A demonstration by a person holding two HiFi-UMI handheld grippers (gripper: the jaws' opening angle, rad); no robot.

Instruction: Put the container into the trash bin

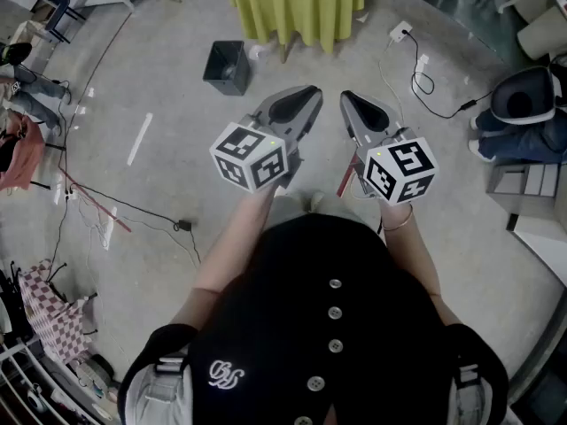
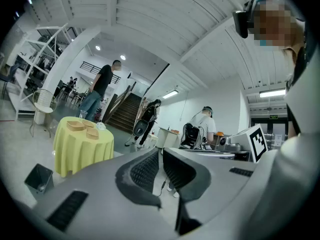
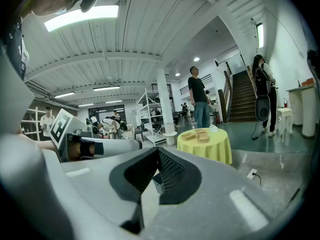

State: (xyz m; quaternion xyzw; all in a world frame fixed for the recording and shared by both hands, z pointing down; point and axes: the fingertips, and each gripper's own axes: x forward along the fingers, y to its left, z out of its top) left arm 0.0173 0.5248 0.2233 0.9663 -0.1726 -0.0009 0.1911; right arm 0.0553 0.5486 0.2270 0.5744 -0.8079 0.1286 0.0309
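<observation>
Several brown containers (image 2: 85, 128) lie on a round table with a yellow cloth (image 1: 292, 7); the right gripper view shows these containers (image 3: 198, 134) too. A black trash bin (image 1: 227, 66) stands on the floor left of the table, and the bin (image 2: 39, 178) also appears low at the left of the left gripper view. My left gripper (image 1: 312, 91) and right gripper (image 1: 345, 97) are held side by side in the air, well short of the table and bin. Both are shut with nothing between the jaws. Up close, the left gripper (image 2: 161, 150) and right gripper (image 3: 158, 151) look the same.
A wall socket with cables (image 1: 416, 60) lies on the floor right of the table. A seated person (image 1: 523, 104) is at the right edge. A red stick (image 1: 345, 181) lies on the floor below the grippers. People stand beyond the table near a staircase (image 2: 122, 111).
</observation>
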